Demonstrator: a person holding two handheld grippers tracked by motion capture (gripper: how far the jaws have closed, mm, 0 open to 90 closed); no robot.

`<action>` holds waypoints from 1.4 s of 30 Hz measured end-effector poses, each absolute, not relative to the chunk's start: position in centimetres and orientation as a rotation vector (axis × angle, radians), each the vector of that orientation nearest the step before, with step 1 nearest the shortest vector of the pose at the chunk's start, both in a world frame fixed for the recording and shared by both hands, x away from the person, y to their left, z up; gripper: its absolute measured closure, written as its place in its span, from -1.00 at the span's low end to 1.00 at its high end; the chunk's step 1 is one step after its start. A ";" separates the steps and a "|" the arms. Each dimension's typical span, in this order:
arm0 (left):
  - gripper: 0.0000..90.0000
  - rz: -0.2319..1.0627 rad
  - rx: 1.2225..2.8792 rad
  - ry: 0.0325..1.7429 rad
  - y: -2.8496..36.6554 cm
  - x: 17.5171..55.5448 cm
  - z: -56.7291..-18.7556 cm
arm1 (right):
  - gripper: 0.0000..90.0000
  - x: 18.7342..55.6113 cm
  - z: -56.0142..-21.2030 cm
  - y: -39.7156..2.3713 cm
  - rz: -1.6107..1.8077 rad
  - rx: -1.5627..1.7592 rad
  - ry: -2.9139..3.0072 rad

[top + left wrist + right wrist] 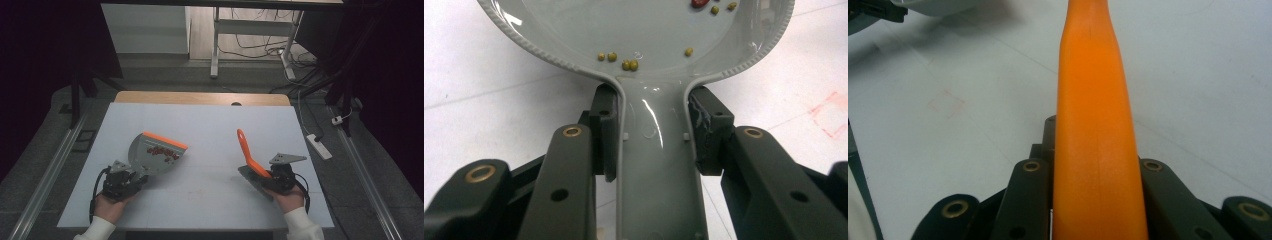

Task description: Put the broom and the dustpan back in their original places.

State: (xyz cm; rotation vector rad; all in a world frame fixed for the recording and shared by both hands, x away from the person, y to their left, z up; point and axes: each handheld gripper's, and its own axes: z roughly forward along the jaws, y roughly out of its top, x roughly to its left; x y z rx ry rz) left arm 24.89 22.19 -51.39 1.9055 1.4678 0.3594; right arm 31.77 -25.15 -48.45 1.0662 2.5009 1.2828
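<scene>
Left of centre in the high view, the left tongs (131,176) are clamped on the handle of a grey dustpan (152,156), and the pan fans out up and to the right with its orange lip (165,140) at the far edge. A scatter of red bits (162,153) lies in the pan just below that lip. The left gripper view puts us right on the grip: both black pads (705,131) press against the sides of the grey handle, and small green beans (629,64) sit in the pan just above the neck, with one red piece at the top edge of the frame.

Over to the lower right of the high view, the right tongs (267,177) are clamped on a brush, its orange handle (246,148) tilting up and to the left, its dark grey head (251,177) low by the white table (210,120). In the right gripper view the orange handle runs straight up the middle, jaws tight on either side. Dustpan and brush are well apart, bare table between them. White sleeves (305,225) show at the bottom edge.
</scene>
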 end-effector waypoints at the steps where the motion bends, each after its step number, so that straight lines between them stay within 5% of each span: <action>1: 0.37 0.364 1.900 1.480 22.2 24.9 -51.5 | 0.70 31.8 -48.5 -25.1 1.278 1.065 2.507; 33: 0.37 0.432 1.779 1.753 21.8 25.8 -53.2 | 0.67 33.5 -50.2 -26.2 1.069 1.196 2.567; 42: 0.36 0.413 1.777 1.752 21.6 25.8 -53.3 | 0.41 34.5 -50.4 -26.6 1.016 1.212 2.569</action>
